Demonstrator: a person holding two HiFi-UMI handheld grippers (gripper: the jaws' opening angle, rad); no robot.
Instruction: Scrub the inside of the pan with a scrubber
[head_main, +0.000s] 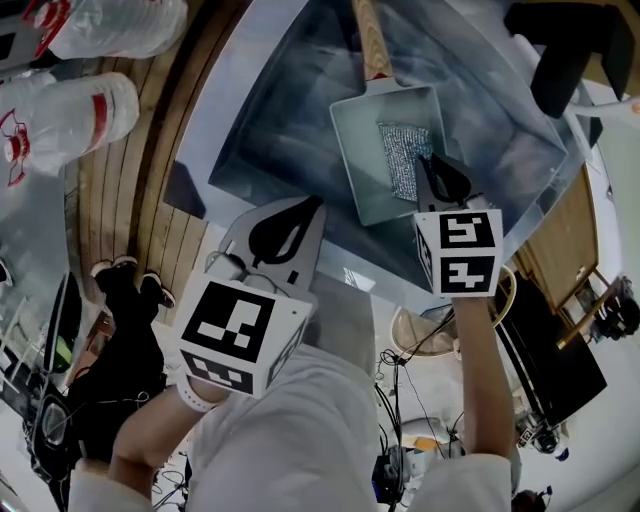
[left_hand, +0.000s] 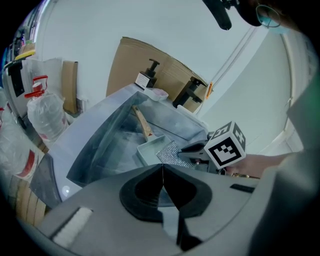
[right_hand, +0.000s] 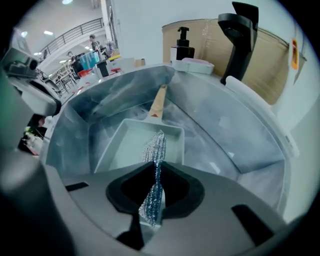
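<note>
Lying flat in the middle of the steel sink (head_main: 240, 140), the rectangular pan (head_main: 365, 160) points its wooden handle (head_main: 372, 45) at the far wall; rigid and probably slick, it is best steadied there. The left gripper (head_main: 305, 212) hovers at the sink's near edge, jaws together on nothing. The right gripper (head_main: 436, 168) pinches the thin, floppy mesh scrubber (head_main: 404, 160), which drapes onto the pan's floor by its right wall.

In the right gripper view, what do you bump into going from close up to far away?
Right gripper, jaws shut on the sparkly silver mesh scrubber → pale square metal pan → pan's wooden handle → grey steel sink's far wall → black pump bottle.
</note>
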